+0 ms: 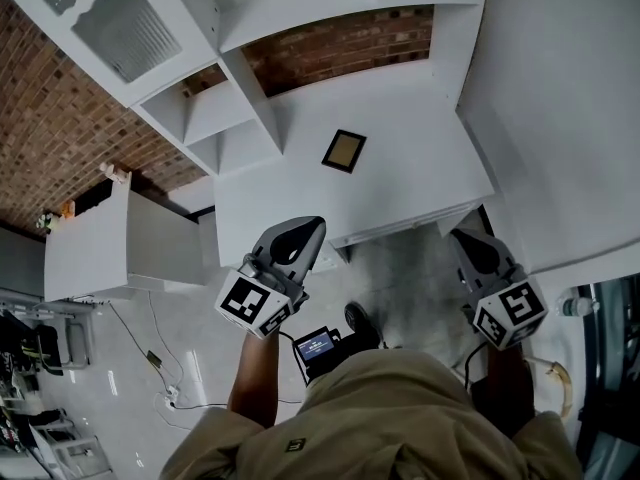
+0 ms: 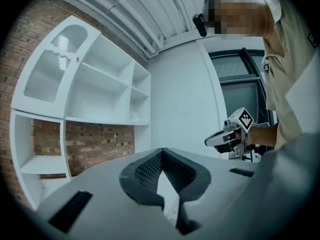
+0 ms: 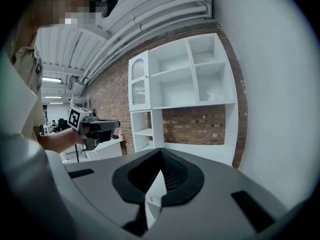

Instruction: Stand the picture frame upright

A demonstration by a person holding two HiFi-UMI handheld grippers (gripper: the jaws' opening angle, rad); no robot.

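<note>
left fingers [image 2: 143,173]: tips pressed together, nothing between them.
right fingers [image 3: 176,176]: also closed tip to tip, empty.
grippers: left gripper [image 1: 308,232] and right gripper [image 1: 464,240] are side by side at the desk's near edge, both aimed toward it and well apart from the frame.
picture frame [image 1: 344,151]: lies flat on the white desk [image 1: 420,158], dark border with a tan centre, set toward the back near the shelf unit [image 1: 235,108].
step in hand: approach, by the look of it; nothing is touched yet.
next move: likely a reach in over the desk, one pair of fingers spread to take an edge, then the frame tipped up. Whether it has a rear prop cannot be told.
</note>
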